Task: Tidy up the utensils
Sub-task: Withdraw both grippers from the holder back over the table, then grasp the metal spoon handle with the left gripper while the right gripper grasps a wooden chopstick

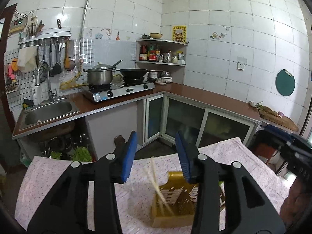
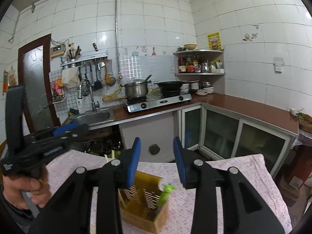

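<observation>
The left tongs (image 1: 156,154) stand apart with nothing between the blue pads (image 1: 128,156), hovering above the holder (image 1: 173,200), a yellow slotted utensil box standing on the cloth-covered bench (image 1: 58,175). Pale chopsticks (image 1: 156,179) lean inside the holder at its left side, their upper ends blurred. The right tongs (image 2: 157,159) are also apart and empty, above the same holder (image 2: 142,200). A green utensil (image 2: 165,194) stands in the holder's right part, its top sticking out above the rim. Left of the holder in the right wrist view, a hand (image 2: 29,189) grips the handle of the left tool. Beyond the holder lies the kitchen counter with a stove (image 1: 119,90).
</observation>
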`<state>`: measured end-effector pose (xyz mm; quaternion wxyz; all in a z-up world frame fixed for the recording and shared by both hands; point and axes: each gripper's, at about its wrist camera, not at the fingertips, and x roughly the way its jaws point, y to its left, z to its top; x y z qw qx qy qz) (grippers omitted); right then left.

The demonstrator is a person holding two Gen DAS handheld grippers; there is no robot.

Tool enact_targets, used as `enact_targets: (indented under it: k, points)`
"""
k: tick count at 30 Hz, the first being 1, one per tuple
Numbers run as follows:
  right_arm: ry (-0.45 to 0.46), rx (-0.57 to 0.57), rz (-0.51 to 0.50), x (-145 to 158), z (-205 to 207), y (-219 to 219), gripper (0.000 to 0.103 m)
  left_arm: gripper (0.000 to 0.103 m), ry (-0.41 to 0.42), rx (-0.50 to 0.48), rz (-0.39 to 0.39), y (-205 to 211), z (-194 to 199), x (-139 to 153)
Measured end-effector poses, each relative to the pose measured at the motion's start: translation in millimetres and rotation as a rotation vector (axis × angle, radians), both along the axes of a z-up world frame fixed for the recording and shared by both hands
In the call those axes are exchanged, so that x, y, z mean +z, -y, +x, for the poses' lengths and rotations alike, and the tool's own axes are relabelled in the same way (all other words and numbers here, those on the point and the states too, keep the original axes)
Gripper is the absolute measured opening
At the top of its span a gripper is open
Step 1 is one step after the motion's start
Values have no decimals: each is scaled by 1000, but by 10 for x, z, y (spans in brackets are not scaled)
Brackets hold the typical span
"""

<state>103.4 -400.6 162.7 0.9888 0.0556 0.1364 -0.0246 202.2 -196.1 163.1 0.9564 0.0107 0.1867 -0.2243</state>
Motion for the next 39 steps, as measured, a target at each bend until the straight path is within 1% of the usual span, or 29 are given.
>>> enact_targets:
  k: [4,7,11,13,16,19,21,25,27,31,34,37,39]
  points:
    - [-40,-51,-6,-118,-196,236,35,41,-28,20,17,-260,-176,-120]
    - [-99,-95,5,-306,-365,472,35,42,-84,58,42,-517,-294,-297]
    - [-191,-149,33,-668,-615,723,35,42,-174,101,59,-836,-476,-657]
    - [-232,-165,50,-864,-735,808,35,42,-205,120,69,-946,-588,-840]
    - [-293,-177,62,-1156,-919,877,35,42,-261,138,74,-1074,-759,-1103]
    - [-329,-192,57,-1355,-1089,876,35,42,-304,150,74,-1153,-935,-1301]
    - [-352,-199,52,-1482,-1205,868,35,42,-329,136,80,-1143,-1075,-1401]
    - [-382,-188,80,-1678,-1380,833,35,42,-377,84,73,-1035,-1348,-1522]
    - [-393,-177,103,-1770,-1432,818,35,42,-404,46,71,-902,-1483,-1579]
    - [-401,-156,113,-1872,-1450,752,35,42,-431,-19,112,-585,-1700,-1702]
    - [-413,-150,111,-1907,-1435,728,35,42,-443,-34,138,-395,-1780,-1775]
    - [-430,-147,106,-1951,-1445,728,35,42,-488,-37,141,-257,-1807,-1896]
    - [-435,-147,103,-1970,-1460,735,35,42,-518,-31,157,-172,-1800,-1997]
